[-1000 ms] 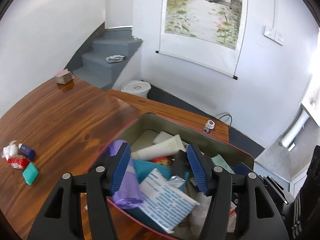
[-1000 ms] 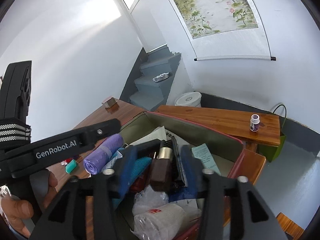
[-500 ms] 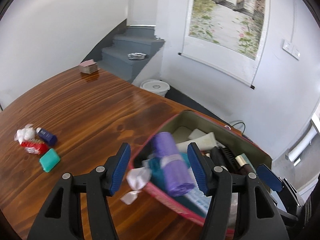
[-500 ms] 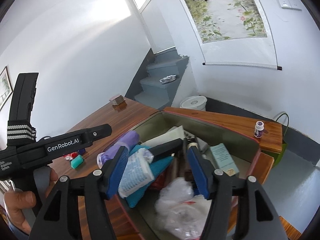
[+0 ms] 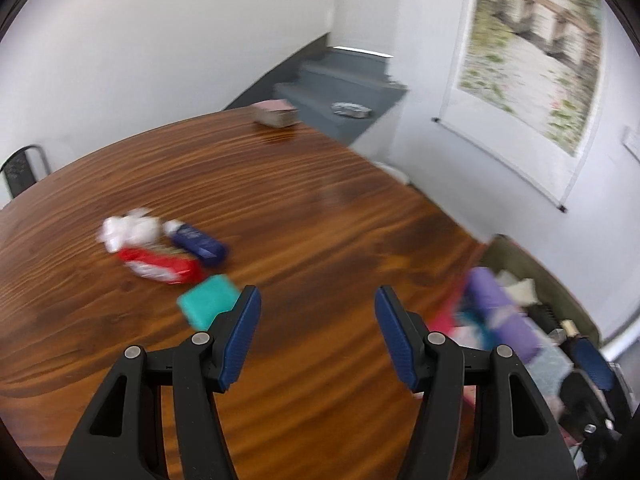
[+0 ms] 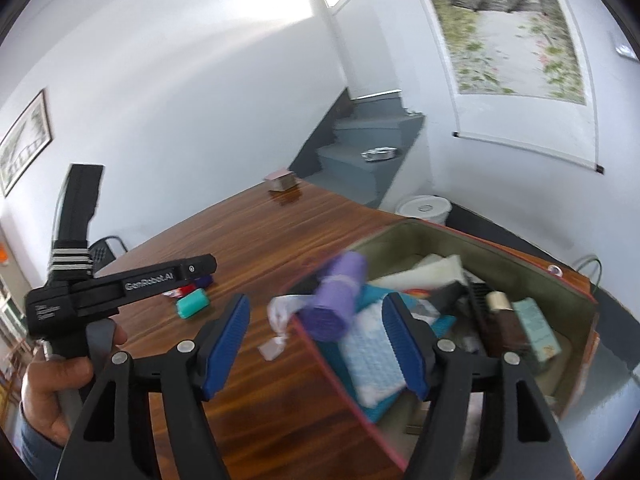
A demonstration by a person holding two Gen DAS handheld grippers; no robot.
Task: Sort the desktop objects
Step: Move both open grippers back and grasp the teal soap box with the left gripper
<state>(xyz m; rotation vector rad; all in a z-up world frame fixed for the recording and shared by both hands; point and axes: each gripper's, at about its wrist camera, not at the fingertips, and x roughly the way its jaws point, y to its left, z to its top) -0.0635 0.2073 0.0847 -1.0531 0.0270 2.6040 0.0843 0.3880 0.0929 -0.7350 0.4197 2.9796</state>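
White walls, grey stairs and a hanging scroll painting (image 6: 516,28) back a dark wooden table (image 5: 320,216), where the sorting is split between two places. At about four o'clock in the left wrist view, a red-rimmed storage box (image 6: 472,248) sits on the table's near corner, crammed with things. A purple roll (image 6: 340,296) lies propped on the box's rim at its ten o'clock corner, likely because the heap beneath leaves it no room. Next to it lie a white-and-blue packet (image 6: 372,356), a dark brown bottle (image 6: 504,320) and a pale green carton (image 6: 536,328).

Well apart from the box, at about nine o'clock across the table, a second cluster looks like the sorted-out pile: a teal block (image 5: 208,304), a red packet (image 5: 160,266), a navy bottle (image 5: 198,240) and a crumpled white wrapper (image 5: 128,230). They lie close together, some touching, though blur hides which.

Over bare wood just beside the teal block, the left tongs (image 5: 318,332) stand moderately wide and hold nothing, which suggests either a delivery made or a pick about to be lined up. The right tongs (image 6: 316,344) have just been opening and are also empty; they hover near the box's rim with the purple roll and a scrap of white paper (image 6: 280,308) framed between the blue pads but untouched. A hand (image 6: 52,384) grips the left tool's handle at eight o'clock in the right wrist view.
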